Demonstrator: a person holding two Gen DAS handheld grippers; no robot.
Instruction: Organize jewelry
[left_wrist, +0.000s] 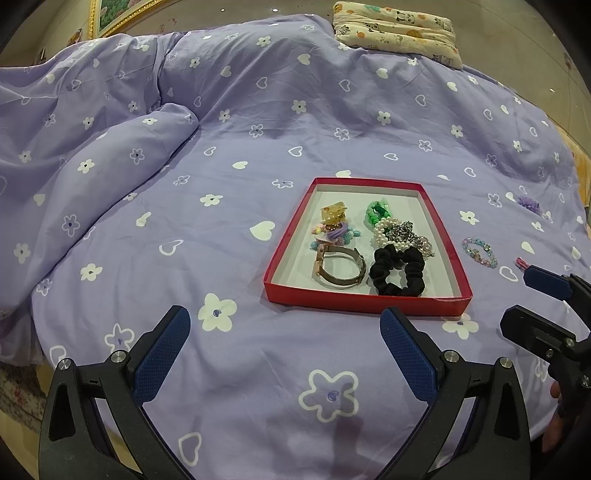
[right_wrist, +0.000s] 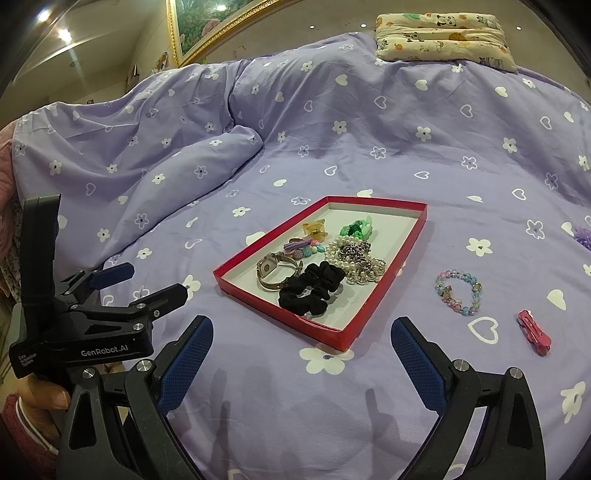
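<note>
Your left tongs (left_wrist: 284, 347) sit low in the frame, spread wide with nothing between the blue cross-hatched pads. Your right tongs (right_wrist: 301, 354) are the same: splayed, empty, hovering over the bed.

The bedspread (left_wrist: 221, 147) is soft lilac cotton, wrinkled, printed with white flowers and hearts, bunched into a thick fold at upper left. A cream pillow (right_wrist: 443, 33) with panda prints lies at the top right edge.

Centre frame is the shallow red cardboard tray (right_wrist: 391, 266), rectangular, with a pale lining. In it: a ruffled black fabric scrunchie (right_wrist: 310, 291) at the near end, a metal bangle watch (right_wrist: 275, 275) just left of it, a tangle of pearl beads and silver chain (right_wrist: 354, 258) behind the scrunchie, small pastel bead pieces (right_wrist: 301, 247), a translucent amber claw clip (right_wrist: 314, 229) and a green plastic piece (right_wrist: 356, 227) toward the far end.

Outside the tray, to its right on the bedspread, you have a glassy pastel bead bracelet (right_wrist: 458, 291), a glossy pink hair clip (right_wrist: 533, 332) lower right, and a frilly purple item (right_wrist: 583, 236) cut by the right edge.
</note>
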